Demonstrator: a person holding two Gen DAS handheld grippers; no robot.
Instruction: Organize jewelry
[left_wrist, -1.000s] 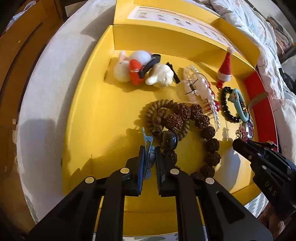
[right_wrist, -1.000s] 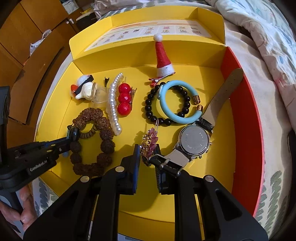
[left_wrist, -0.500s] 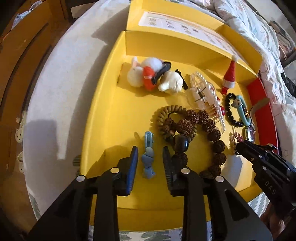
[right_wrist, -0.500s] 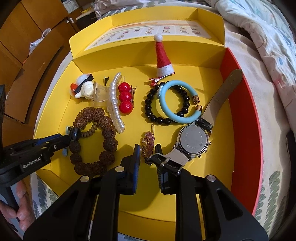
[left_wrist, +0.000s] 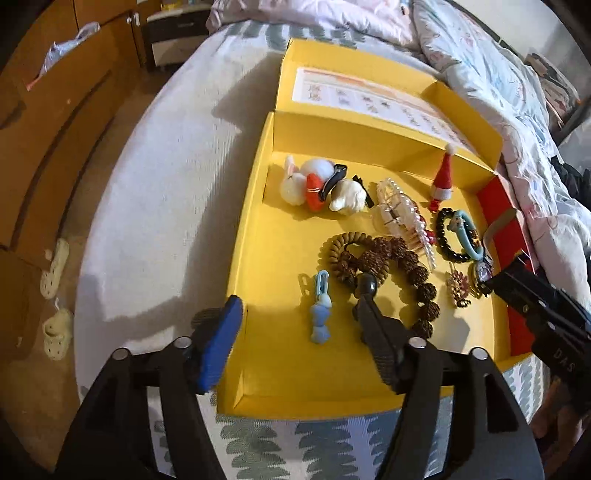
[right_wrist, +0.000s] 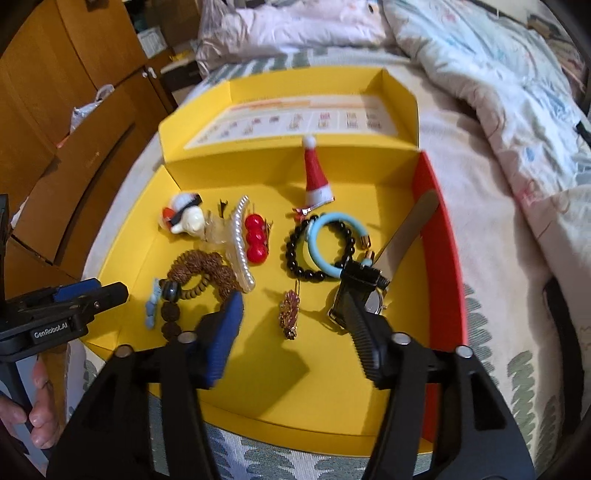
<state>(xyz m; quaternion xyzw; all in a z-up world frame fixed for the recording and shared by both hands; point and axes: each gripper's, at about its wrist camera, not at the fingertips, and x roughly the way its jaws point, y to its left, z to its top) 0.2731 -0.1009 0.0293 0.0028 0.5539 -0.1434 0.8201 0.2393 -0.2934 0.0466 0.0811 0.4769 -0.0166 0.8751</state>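
Observation:
A yellow box tray (left_wrist: 280, 362) (right_wrist: 332, 417) lies on a bed and holds the jewelry. A light blue hair clip (left_wrist: 320, 314) (right_wrist: 152, 308) rests flat on its floor, free, below my left gripper (left_wrist: 299, 306), whose jaws are opening with nothing pinched. A gold and pink brooch clip (right_wrist: 290, 314) (left_wrist: 458, 290) lies loose under my right gripper (right_wrist: 293, 286), whose jaws are also opening and empty. Beside it sits a wristwatch (right_wrist: 373, 299) with a tan strap. A brown bead bracelet (left_wrist: 406, 262) (right_wrist: 207, 269) lies between the two clips.
Plush clips (left_wrist: 321, 184), a pearl claw clip (right_wrist: 240, 243), red ball clip (right_wrist: 255, 238), Santa hat clip (right_wrist: 316, 173), black bead bracelet (right_wrist: 306, 254) and blue bangle (right_wrist: 325, 240) fill the tray's back. Red tray wall (right_wrist: 443, 240) right; quilt (right_wrist: 498, 81) behind; wooden drawers (left_wrist: 55, 122) left.
Both grippers opened and rose. The blue hair clip left the left jaws and lies flat in the tray; the brooch clip left the right jaws and lies by the watch.

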